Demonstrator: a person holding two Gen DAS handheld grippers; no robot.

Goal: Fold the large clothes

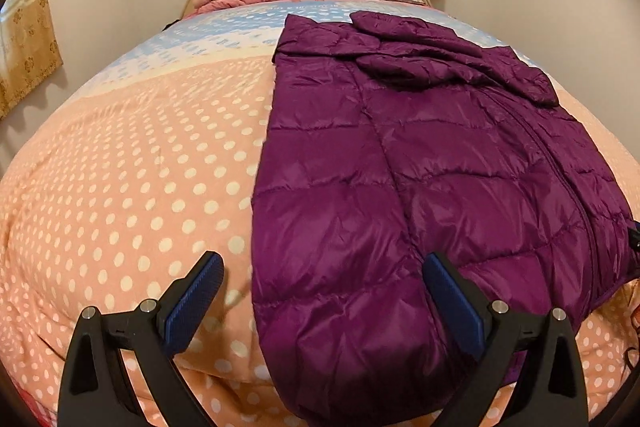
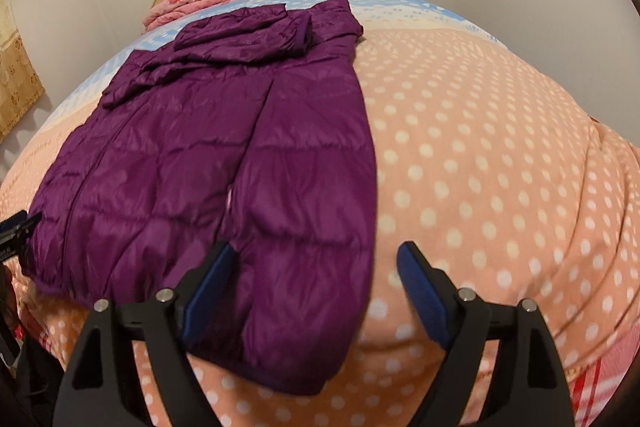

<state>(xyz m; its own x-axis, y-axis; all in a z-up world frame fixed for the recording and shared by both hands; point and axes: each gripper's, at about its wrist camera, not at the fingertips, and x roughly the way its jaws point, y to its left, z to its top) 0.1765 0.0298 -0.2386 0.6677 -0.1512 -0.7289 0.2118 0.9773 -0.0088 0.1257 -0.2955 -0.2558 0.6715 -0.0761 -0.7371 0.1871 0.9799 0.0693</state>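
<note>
Polka-dot bed (image 1: 120,167), purple jacket (image 1: 400,167) ahead of both grippers. Left gripper (image 1: 322,273) and right gripper (image 2: 316,265) wide open, empty. Slick fabric may slip from a shallow pinch.

Soft, even indoor light with warm cast, both views; mild sheen on purple jacket (image 1: 400,167), faint shadows beneath the near gripper fingers (image 2: 208,291), strong fisheye bulge with black vignette at corners, slight softness toward lower frame edges.
</note>
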